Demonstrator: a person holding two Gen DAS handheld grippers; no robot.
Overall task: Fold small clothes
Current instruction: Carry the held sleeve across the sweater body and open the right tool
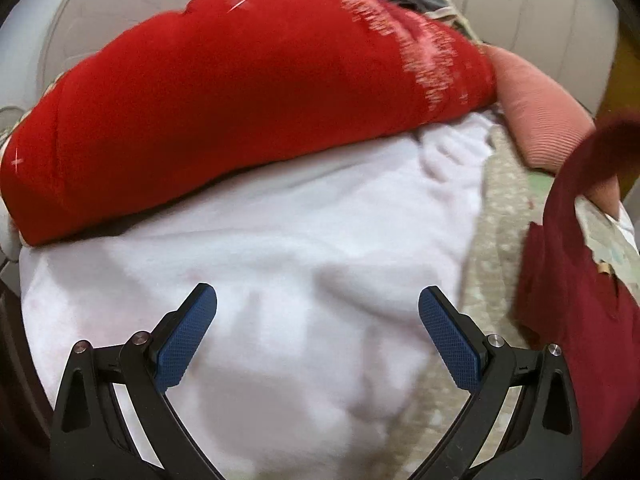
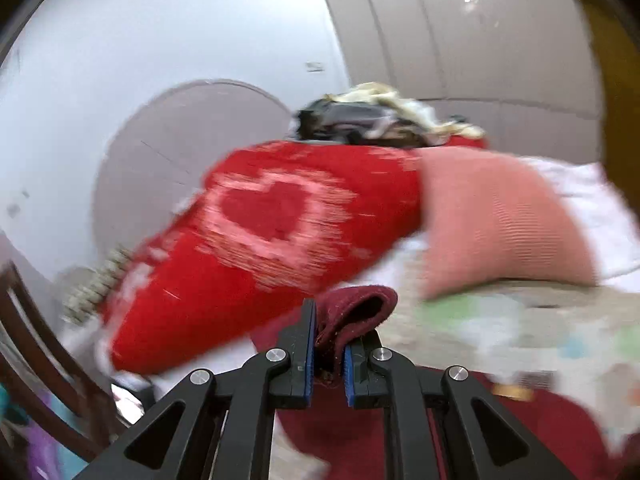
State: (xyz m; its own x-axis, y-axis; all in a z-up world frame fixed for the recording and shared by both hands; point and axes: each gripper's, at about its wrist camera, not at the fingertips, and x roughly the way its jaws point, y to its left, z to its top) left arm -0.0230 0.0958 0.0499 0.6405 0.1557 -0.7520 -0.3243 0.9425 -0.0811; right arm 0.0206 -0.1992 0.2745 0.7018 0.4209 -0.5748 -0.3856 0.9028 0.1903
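A dark red small garment (image 2: 352, 312) is pinched in my right gripper (image 2: 330, 344), which is shut on a fold of it; the rest hangs below. The same garment shows at the right edge of the left wrist view (image 1: 576, 280). My left gripper (image 1: 318, 300) is open and empty above a white cloth (image 1: 280, 280). A bright red knit piece with a pink heart (image 2: 276, 216) lies behind, also seen in the left wrist view (image 1: 240, 100). A pink ribbed piece (image 2: 500, 220) lies to its right.
A pile of mixed clothes (image 2: 384, 116) sits further back. A patterned table cover (image 2: 520, 328) lies under the clothes. A wooden chair (image 2: 36, 344) stands at the left. White wall and pale panels are behind.
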